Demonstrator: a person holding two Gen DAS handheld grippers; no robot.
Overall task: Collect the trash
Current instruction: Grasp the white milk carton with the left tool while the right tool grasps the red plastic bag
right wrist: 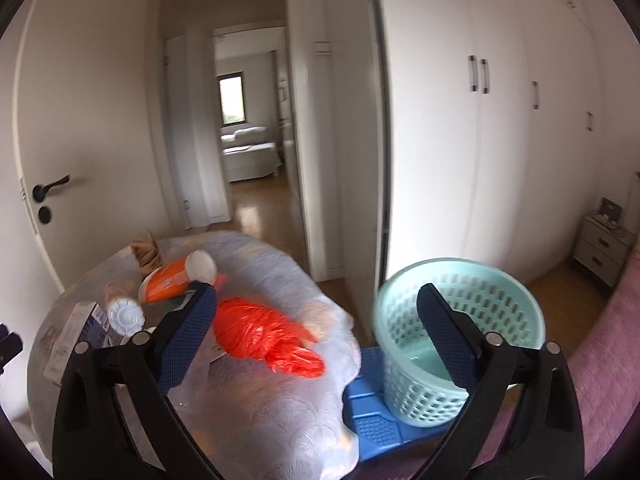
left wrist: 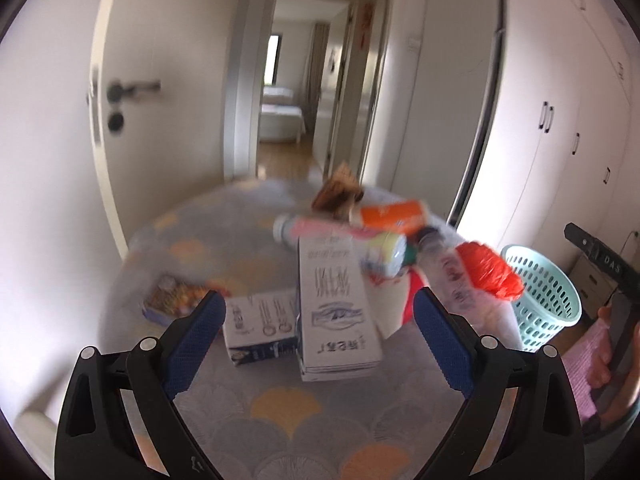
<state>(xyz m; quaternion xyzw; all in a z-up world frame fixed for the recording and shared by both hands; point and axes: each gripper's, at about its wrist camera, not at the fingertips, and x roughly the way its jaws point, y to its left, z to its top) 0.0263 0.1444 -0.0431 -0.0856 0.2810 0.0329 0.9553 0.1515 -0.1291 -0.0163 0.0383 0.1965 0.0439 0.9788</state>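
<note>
Several pieces of trash lie heaped on a round table covered with a grey cloth patterned in orange fans, while the pale green basket meant to take them stands off the table's right edge on a blue stool, low enough that things can be dropped straight in; it looks empty. Largest among the litter is a tall white carton lying with its length running from near to far at the middle of the table, with a second, smaller carton touching its left side. To the right a crumpled red plastic bag sits near the table's right edge, closest to the basket. Farther off lie an orange bottle with a white cap and a pale bottle on its side, and beyond them a brownish wrapper, too blurred to name with confidence. A small colourful packet rests alone on the left. The left tool is spread wide and empty, its blue pads framing the tall carton without touching it, which suggests that carton is its target. The right tool is likewise wide and holds nothing, aimed between the red bag and the basket, probably lining up on the bag.
</note>
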